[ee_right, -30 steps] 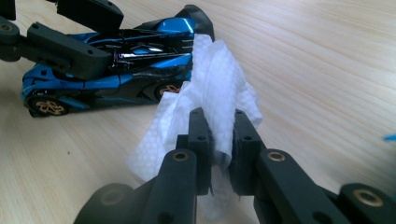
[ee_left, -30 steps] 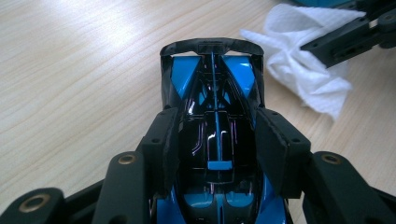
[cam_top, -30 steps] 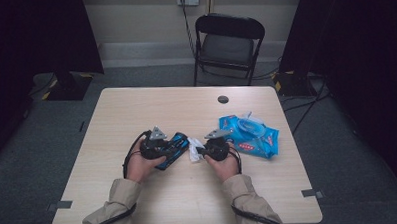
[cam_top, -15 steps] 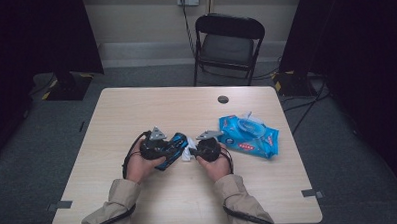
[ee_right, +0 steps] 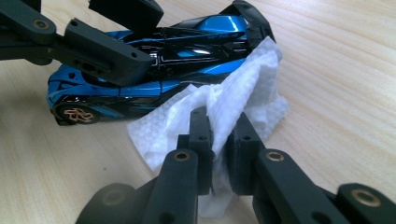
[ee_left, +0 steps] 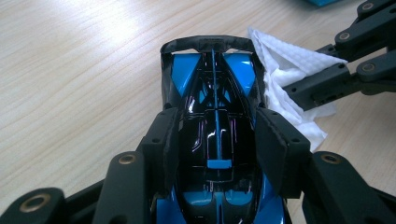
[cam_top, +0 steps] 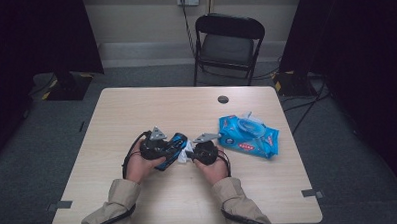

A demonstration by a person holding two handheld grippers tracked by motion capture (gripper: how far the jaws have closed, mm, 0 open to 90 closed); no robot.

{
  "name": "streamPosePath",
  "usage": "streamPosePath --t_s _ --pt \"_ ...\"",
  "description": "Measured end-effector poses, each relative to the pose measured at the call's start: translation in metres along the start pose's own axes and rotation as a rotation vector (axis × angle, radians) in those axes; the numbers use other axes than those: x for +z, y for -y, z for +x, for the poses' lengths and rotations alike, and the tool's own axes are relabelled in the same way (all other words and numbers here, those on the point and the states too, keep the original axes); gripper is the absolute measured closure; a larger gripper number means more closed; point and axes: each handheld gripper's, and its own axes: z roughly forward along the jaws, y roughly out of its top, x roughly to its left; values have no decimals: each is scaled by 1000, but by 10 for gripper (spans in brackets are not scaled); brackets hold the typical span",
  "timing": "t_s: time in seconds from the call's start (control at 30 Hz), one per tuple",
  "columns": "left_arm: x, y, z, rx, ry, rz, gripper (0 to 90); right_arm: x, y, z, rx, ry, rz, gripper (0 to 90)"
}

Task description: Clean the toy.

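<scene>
Item: toy car (ee_left: 215, 121), blue and black, glossy hard shell, rear wing, spoked wheels; lies on the desk (cam_top: 136, 114) near its front middle, clamped across the cabin by the left gripper (ee_left: 217, 140), jaws half closed with pads pressing both flanks. Judged light, rigid and slippery on its lacquer; the wing looks thin and breakable, so the mid-body flanks are the safest hold. Item: white wipe (ee_right: 224, 107), embossed, crumpled, pinched in the nearly closed right gripper (ee_right: 218, 135) and touching the car's side near the wing. Judged soft, limp, perhaps damp; best held by a bunched fold. Nearby: blue wipes pack (cam_top: 248, 137), right of both grippers, lid open.
</scene>
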Motion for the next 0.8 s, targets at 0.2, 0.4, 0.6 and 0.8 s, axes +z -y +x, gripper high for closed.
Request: streamPosePath --t_s 0.2,0.4,0.6,0.8 --pt "0 1 0 -3 -1 -8 510 -1 0 1 -3 -9 5 827" --pt "0 1 0 -6 -1 -7 511 -4 -1 -4 -9 9 15 828" --pt "-1 1 0 1 -3 -4 511 -15 1 -16 6 40 16 828" --pt "-1 1 -1 -6 -3 -5 510 -25 2 -26 16 59 9 828"
